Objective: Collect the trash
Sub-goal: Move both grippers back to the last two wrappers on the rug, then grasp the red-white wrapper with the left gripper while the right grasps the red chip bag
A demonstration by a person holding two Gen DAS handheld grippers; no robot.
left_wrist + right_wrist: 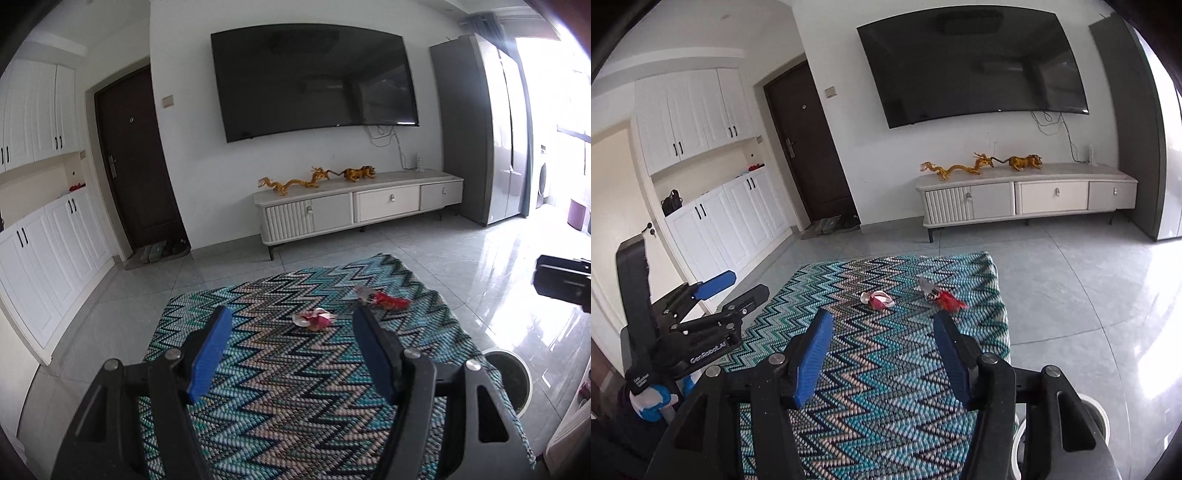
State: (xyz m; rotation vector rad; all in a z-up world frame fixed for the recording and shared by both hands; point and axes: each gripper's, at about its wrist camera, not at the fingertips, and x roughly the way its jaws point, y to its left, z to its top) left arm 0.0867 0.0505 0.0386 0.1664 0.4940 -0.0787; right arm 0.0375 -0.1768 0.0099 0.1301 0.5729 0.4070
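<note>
Both grippers, left [291,332] and right [882,334], hang released and empty over the rug [280,398], where two wrappers [314,320] [384,298] lie; looks like approach stage, next move needs lowering onto one

A crumpled pink-and-white wrapper [314,319] is lying flat near the middle of the zigzag-patterned teal woven cloth [280,387], while a crinkled red-and-silver foil wrapper [384,298] is resting apart from it, nearer the cloth's far right edge.
</note>
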